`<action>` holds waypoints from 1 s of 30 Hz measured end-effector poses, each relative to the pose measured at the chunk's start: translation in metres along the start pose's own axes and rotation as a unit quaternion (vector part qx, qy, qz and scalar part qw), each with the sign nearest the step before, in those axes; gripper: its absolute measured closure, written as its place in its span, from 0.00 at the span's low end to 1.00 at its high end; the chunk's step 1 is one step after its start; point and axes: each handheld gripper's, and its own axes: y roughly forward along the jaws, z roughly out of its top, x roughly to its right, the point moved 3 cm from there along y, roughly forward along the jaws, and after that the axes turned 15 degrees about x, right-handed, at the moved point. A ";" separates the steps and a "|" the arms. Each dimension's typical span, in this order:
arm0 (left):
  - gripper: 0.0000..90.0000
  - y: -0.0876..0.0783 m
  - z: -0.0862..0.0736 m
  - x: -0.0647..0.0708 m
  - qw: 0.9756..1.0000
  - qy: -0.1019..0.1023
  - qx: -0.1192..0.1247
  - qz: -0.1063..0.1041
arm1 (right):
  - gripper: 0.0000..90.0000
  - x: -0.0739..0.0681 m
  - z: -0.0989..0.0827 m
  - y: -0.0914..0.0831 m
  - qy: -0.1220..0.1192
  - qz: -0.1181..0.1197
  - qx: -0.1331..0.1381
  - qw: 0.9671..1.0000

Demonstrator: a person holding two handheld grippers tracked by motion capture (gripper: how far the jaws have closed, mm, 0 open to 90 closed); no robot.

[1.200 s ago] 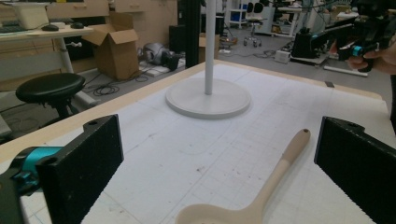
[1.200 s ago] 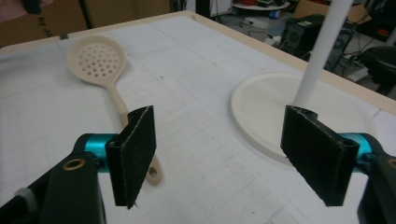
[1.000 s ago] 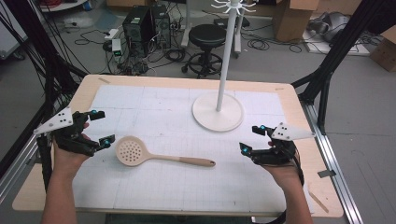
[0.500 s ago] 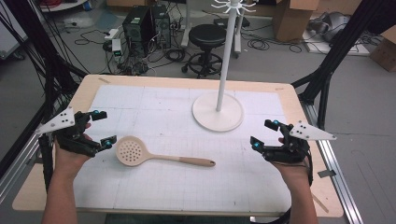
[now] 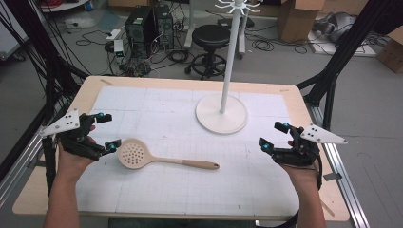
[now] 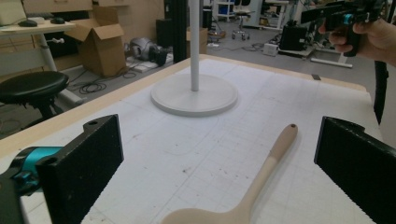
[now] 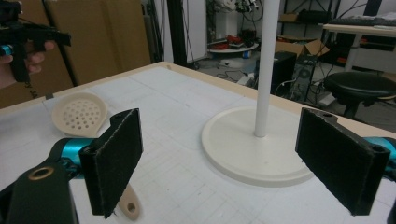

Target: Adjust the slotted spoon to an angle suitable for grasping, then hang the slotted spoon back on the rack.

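High view showed the slotted spoon (image 5: 161, 159) flat on the desk (image 5: 304, 102), bowl just beside my left gripper (image 5: 95, 134), both jaws wide and empty. My right gripper (image 5: 278, 137), jaws just widened, waited apart, probably leaving room.

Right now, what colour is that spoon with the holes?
Pale beige all over; the slotted spoon shows best in the high view.

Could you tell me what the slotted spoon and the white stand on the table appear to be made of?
The slotted spoon looks like beige moulded plastic or silicone: one even matte colour, smooth rounded handle, neat round holes; pale wood cannot be ruled out. The white stand looks like painted metal: a thin, uniform pole and a flat disc base with a soft sheen, though plastic is possible.
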 end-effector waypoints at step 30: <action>0.02 0.014 0.000 0.010 0.999 0.006 -0.016 -0.028 | 0.16 0.000 0.002 0.000 -0.004 -0.002 -0.001 1.000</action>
